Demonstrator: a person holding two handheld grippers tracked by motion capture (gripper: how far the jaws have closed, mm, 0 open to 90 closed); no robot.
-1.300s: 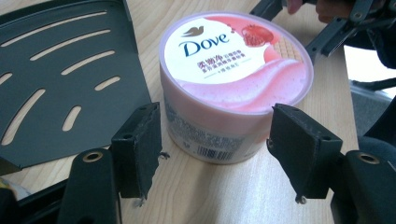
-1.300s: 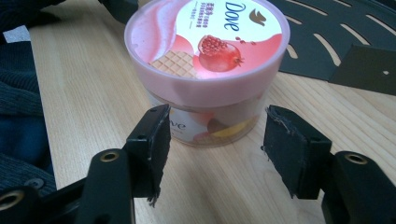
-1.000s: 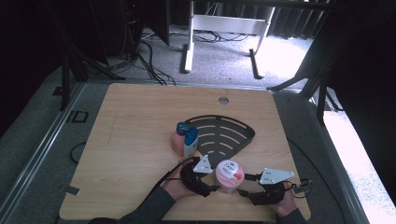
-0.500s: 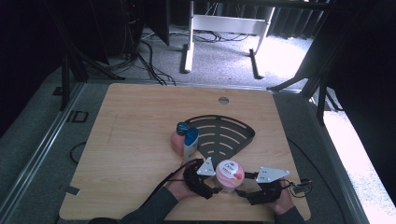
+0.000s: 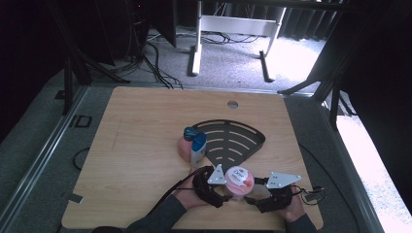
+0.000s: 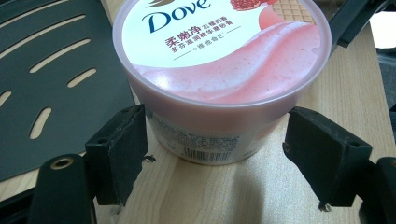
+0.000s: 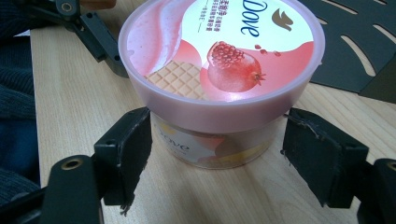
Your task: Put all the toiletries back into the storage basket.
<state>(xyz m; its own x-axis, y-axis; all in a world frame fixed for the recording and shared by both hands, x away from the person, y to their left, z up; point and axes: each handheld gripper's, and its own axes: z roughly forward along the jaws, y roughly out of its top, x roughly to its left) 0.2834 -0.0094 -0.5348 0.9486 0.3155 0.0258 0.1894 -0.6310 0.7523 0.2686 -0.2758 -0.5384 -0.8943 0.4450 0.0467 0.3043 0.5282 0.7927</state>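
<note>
The round pink plastic Dove tub (image 6: 219,70) had a smooth, glossy lid with a printed label and a translucent, slightly frosted rim. The pale wooden table top (image 5: 141,126) looked matt, with a fine straight grain. The flat black slotted fan-shaped tray (image 5: 233,141) appeared smooth and matt, whether metal or plastic was unclear. The black gripper pads (image 7: 126,149) looked like matt rubber, rough and frayed at their edges.

The far rim of the tub (image 6: 219,70) runs off the top edge in the left gripper view, and likewise in the right gripper view. In the high view the person's forearms are cut off at the bottom edge. The bottle (image 5: 197,145) partly hides a pink thing (image 5: 183,148) behind it, too small to identify.
</note>
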